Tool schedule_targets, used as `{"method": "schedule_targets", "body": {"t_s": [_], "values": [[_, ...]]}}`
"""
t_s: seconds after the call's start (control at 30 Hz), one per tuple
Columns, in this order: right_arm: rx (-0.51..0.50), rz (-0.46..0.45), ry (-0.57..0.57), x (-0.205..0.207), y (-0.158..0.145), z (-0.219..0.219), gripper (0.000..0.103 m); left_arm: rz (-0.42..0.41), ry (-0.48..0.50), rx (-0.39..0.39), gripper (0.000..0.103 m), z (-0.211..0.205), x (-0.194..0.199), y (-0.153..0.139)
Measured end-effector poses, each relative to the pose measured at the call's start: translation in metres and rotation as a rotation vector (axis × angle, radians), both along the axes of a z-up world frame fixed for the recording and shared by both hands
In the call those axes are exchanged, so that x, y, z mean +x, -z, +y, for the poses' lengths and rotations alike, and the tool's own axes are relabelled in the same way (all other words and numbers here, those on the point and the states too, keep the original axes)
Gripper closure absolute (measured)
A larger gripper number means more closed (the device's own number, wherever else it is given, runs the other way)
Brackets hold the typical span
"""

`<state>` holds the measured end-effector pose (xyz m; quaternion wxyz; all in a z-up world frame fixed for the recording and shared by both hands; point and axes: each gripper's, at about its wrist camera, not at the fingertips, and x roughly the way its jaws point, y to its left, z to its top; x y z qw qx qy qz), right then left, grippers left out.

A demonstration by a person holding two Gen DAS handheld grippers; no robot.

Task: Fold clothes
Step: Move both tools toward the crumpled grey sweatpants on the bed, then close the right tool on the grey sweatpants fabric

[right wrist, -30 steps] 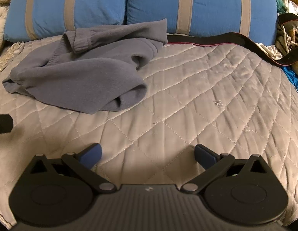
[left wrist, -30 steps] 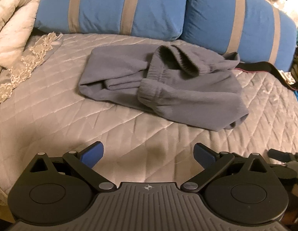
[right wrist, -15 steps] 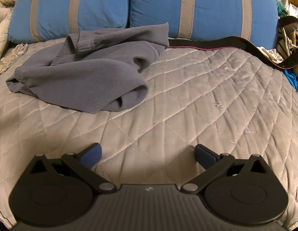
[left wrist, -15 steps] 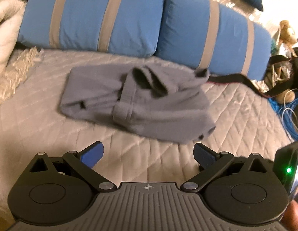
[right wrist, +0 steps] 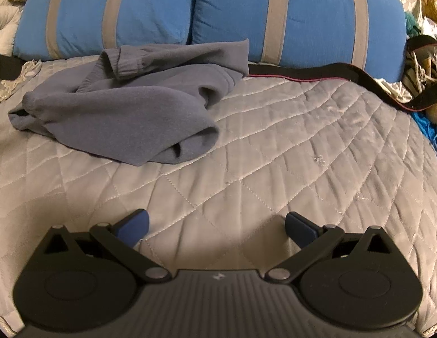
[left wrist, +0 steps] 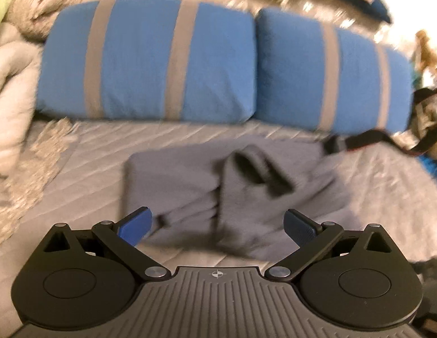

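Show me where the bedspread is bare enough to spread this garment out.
Bare grey quilted bedspread lies right of the crumpled grey fleece garment, bordered by the black strap and blue striped pillows behind. The right edge, with its cluttered pile, is crowded.

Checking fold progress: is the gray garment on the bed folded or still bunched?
Bunched, not folded. The gray garment lies in a crumpled heap on the quilt, layers rolled over and a cuff sticking up.

One grey garment [right wrist: 125, 107], two blue striped pillows [right wrist: 111, 14], one black strap [right wrist: 317, 71], one quilted bedcover [right wrist: 275, 155]
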<state>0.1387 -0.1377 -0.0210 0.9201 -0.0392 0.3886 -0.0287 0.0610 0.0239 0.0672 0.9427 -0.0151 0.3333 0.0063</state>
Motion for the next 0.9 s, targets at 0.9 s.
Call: {"method": "schedule_targets", "body": {"t_s": [0.9], "values": [[-0.187, -0.342, -0.672, 0.017, -0.043, 0.118, 0.003, -0.079, -0.184, -0.223, 0.001, 0.077, -0.017, -0.026]]}}
